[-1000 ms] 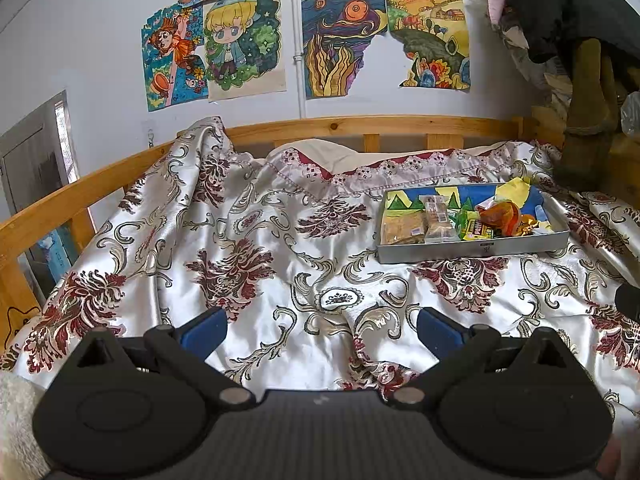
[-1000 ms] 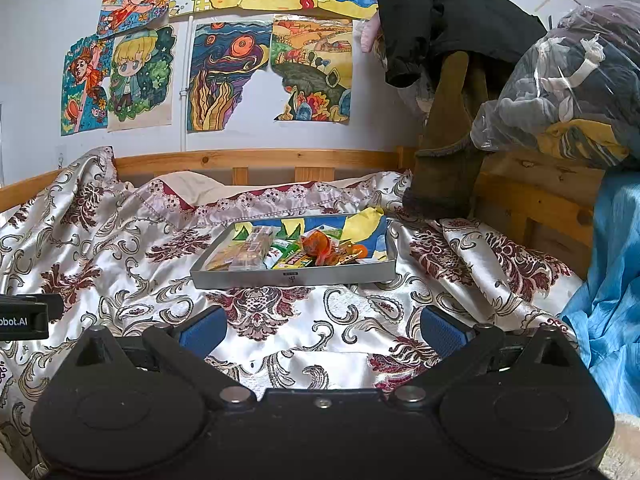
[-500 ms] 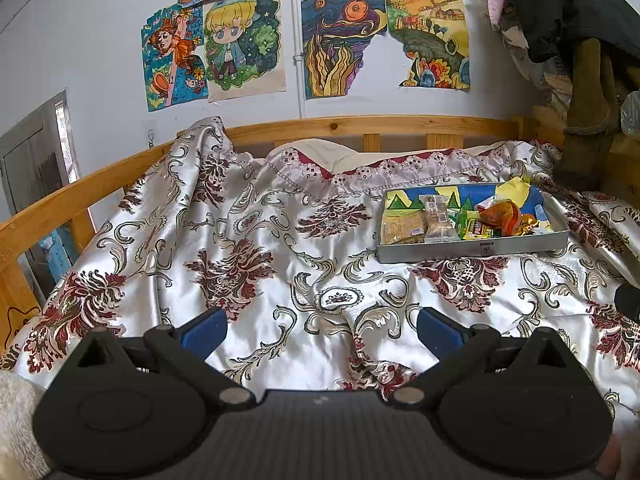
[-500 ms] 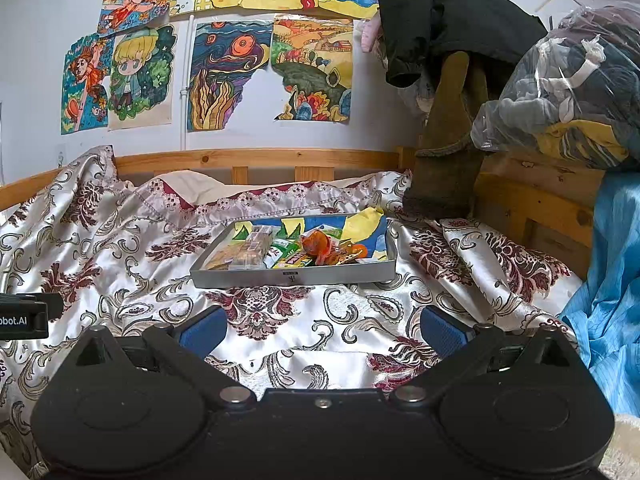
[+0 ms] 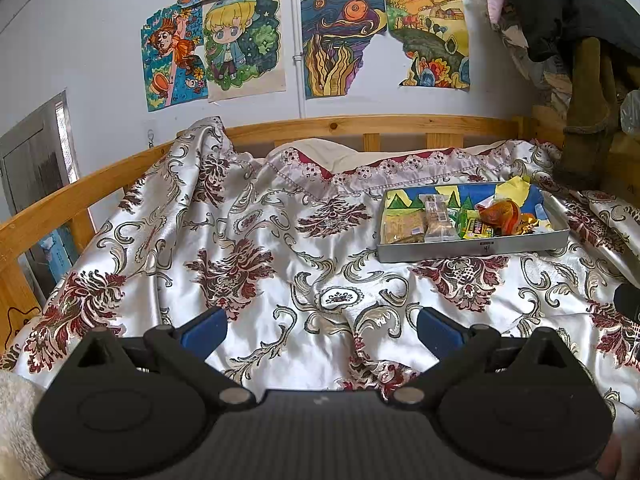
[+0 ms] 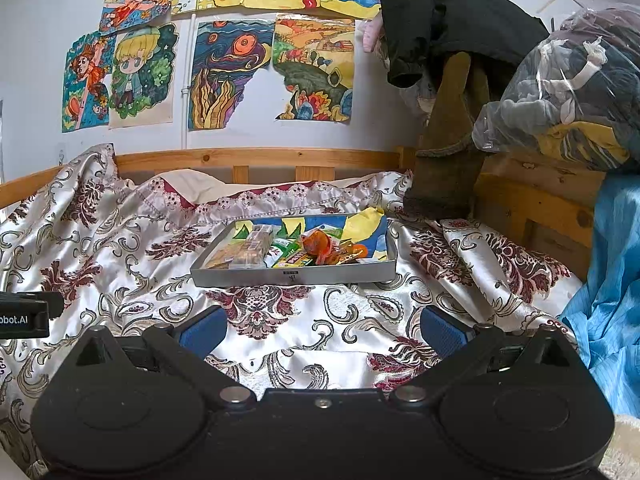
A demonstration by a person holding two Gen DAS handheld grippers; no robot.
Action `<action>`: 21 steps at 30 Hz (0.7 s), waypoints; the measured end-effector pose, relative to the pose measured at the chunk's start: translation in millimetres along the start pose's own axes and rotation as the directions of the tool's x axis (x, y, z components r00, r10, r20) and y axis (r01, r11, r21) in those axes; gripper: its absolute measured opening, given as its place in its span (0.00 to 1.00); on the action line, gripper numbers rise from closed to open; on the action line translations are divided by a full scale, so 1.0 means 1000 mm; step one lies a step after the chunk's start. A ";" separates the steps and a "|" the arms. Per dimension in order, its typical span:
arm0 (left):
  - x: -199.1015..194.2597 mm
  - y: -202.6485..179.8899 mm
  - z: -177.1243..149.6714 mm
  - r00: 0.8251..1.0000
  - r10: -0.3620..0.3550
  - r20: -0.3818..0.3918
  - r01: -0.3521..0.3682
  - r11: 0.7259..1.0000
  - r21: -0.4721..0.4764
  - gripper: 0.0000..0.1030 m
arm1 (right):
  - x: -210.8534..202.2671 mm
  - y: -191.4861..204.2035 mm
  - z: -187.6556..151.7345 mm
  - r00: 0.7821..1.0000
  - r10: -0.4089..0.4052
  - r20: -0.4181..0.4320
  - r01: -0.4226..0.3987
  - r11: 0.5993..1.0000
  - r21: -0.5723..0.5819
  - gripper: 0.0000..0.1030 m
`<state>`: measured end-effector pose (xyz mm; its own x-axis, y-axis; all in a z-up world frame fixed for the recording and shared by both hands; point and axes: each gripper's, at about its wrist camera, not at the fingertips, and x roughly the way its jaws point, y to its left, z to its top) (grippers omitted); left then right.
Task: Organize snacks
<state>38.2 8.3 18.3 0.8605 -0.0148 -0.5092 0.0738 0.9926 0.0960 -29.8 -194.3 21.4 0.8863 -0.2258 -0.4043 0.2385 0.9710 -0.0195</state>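
The left gripper [image 5: 318, 330] is level and low, its two blue-padded fingers [image 5: 202, 327] spread wide with nothing between them. The right gripper [image 6: 320, 330] sits the same way, fingers [image 6: 442, 330] wide apart and empty, beside the left one.

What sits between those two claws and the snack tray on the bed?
Nothing visible. Only the rumpled bedspread lies between the open right gripper and the tray. The left gripper, also open, has the same bare cloth up to the tray.
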 end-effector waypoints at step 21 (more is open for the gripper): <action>0.000 0.004 -0.001 1.000 0.022 -0.007 -0.022 1.000 -0.011 1.00 | 0.000 0.000 0.000 1.000 -0.001 -0.001 0.001 1.000 -0.003 0.99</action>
<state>37.7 12.6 17.8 0.8583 0.0077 -0.5131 0.0496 0.9940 0.0979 -29.5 -194.0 20.8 0.8859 -0.2263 -0.4050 0.2376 0.9711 -0.0229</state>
